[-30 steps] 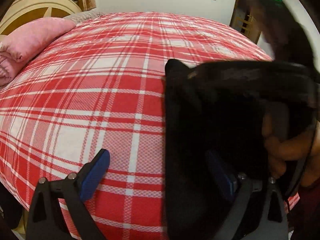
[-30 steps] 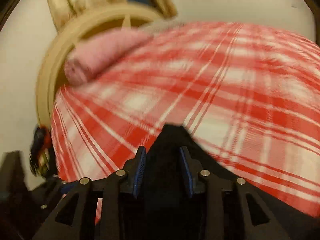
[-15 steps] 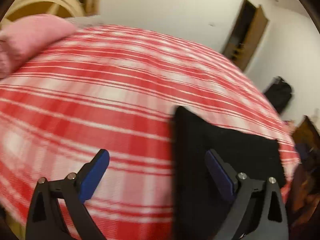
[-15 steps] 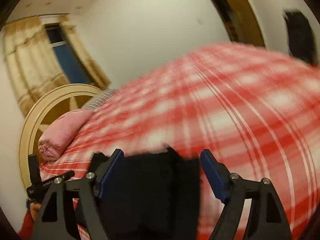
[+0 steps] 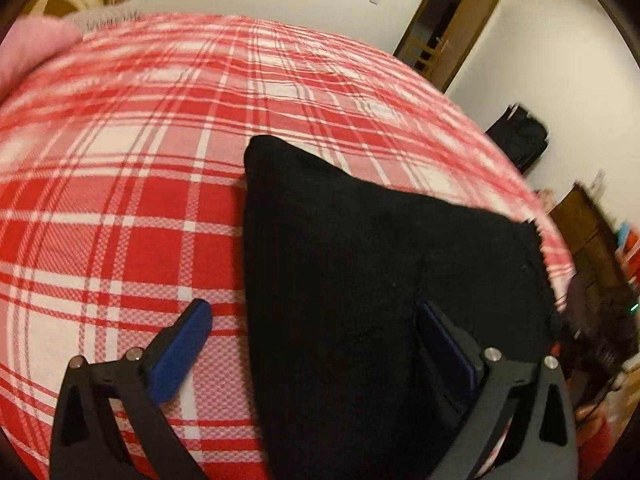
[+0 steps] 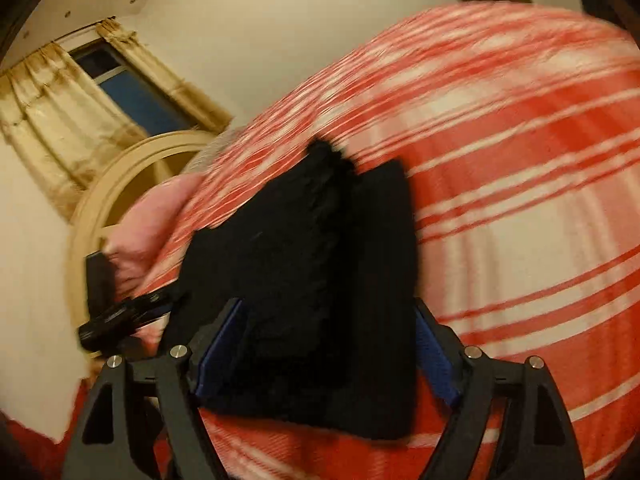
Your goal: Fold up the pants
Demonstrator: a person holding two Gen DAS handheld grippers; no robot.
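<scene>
The black pants [image 5: 360, 280] lie folded in a flat stack on the red and white plaid bed [image 5: 140, 160]. My left gripper [image 5: 312, 312] hangs open just above the stack's near left edge, with its left pad over the bedsheet and its right pad over the cloth. In the right wrist view the pants [image 6: 304, 260] show a ragged top layer. My right gripper [image 6: 328, 308] is at the stack's near end. Its jaws are opening, the pants lie between them, and neither pad presses on the cloth.
A pink rolled blanket [image 6: 148, 232] lies at the head of the bed against a round cream headboard [image 6: 104, 208]. A curtained window [image 6: 120, 88] is behind it. A brown door [image 5: 448, 28] and a dark bag [image 5: 516, 140] stand beyond the bed's far side.
The right gripper let go of the pants, opened wide and swung away to their other end. The pants dropped flat on the bed. The left gripper turned to the right.
</scene>
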